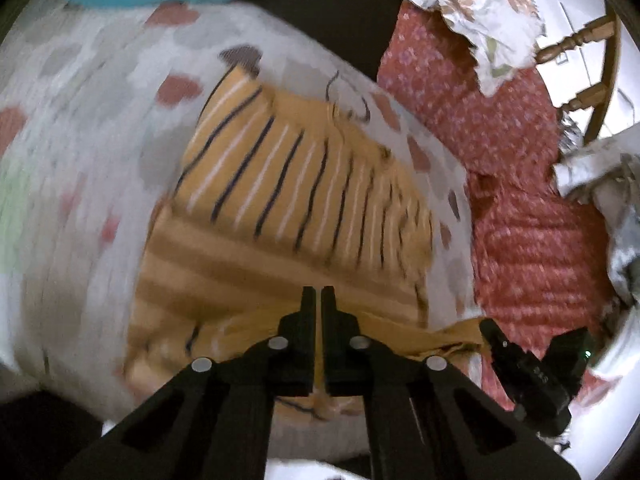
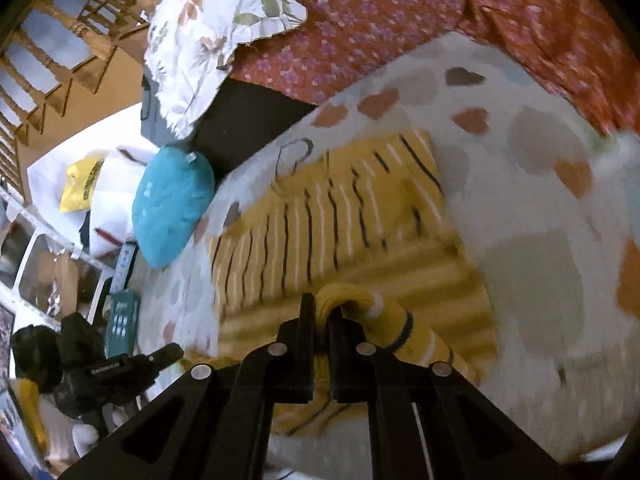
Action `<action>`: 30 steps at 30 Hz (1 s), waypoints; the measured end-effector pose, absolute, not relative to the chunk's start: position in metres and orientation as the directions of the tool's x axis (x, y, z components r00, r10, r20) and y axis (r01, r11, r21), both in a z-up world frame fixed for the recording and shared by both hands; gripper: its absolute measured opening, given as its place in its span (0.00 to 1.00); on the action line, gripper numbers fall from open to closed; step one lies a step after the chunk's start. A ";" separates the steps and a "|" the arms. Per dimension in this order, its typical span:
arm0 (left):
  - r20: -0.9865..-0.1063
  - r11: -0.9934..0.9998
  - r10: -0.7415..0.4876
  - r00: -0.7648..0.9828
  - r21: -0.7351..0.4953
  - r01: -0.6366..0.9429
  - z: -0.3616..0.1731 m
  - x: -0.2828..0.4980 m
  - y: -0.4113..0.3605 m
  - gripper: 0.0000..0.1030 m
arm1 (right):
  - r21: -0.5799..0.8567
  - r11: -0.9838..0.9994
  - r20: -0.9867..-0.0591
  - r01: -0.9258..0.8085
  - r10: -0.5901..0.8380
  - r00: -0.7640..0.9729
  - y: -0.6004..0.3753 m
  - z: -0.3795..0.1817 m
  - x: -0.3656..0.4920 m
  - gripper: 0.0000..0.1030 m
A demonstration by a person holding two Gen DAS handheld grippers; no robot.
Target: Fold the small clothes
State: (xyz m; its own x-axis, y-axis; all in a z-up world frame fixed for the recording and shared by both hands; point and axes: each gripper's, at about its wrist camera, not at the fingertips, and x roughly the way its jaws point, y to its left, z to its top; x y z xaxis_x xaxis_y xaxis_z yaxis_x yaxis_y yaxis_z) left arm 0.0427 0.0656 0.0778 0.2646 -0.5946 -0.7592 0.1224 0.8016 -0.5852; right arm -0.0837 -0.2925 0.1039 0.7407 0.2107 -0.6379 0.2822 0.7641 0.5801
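Jaws pressed together, the left gripper point(image 1: 318, 292) pinches a thin edge of a mustard-yellow striped garment point(image 1: 304, 184), the soft knit fabric passing between its flat black fingers point(image 1: 307, 320). The right gripper point(image 2: 320, 300) is likewise clamped, pinching a thick rolled fold of the same garment point(image 2: 340, 216), which bulges over the fingertips like a cuff. The rest of the garment, ribbed with thin dark and white stripes, lies spread beyond both grippers on a white cloth point(image 1: 80, 128) printed with grey and rust-coloured hearts; its near part is smeared by blur, the stripes there hard to make out. Past the cloth's right edge in the left wrist view lies a red bedspread point(image 1: 520, 184) with a small floral print, and over it a crumpled white fabric with brown flowers point(image 1: 472, 4). A teal cushion point(image 2: 172, 204) sits at the cloth's far left, cut off at the top edge of the left wrist view. Only the right wrist view shows a yellow plastic bag point(image 2: 80, 184) and turned wooden railings point(image 2: 52, 40) in full; the left wrist view catches just a few spindles. Each view shows the other gripper at its lower corner.
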 end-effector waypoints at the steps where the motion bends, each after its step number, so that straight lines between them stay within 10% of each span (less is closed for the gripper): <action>1: -0.769 0.814 -0.578 0.274 -0.569 0.121 0.077 0.064 0.056 0.02 | 0.572 0.768 -0.645 0.288 0.204 0.737 -0.296 0.104 -0.066 0.05; 9: -0.796 0.848 -0.529 0.295 -0.508 0.148 0.067 0.150 0.030 0.04 | 0.374 0.851 -0.770 0.369 0.063 0.635 -0.320 0.069 0.069 0.06; 14: -0.847 0.874 -0.471 0.244 -0.413 0.254 0.045 0.128 0.038 0.39 | 0.375 0.842 -0.811 0.388 0.095 0.577 -0.334 0.037 0.073 0.10; 19: -0.891 0.874 -0.423 0.161 -0.355 0.332 0.007 0.097 0.034 0.39 | 0.369 0.866 -0.793 0.338 0.103 0.601 -0.336 0.050 0.036 0.20; 24: -0.907 0.858 -0.401 0.130 -0.321 0.401 -0.012 0.074 0.009 0.39 | 0.338 0.889 -0.721 0.309 0.033 0.693 -0.343 0.079 0.000 0.68; 30: -0.903 0.872 -0.413 0.120 -0.354 0.337 -0.015 0.078 0.011 0.11 | 0.103 0.984 -0.739 0.144 -0.021 0.674 -0.306 0.075 0.017 0.71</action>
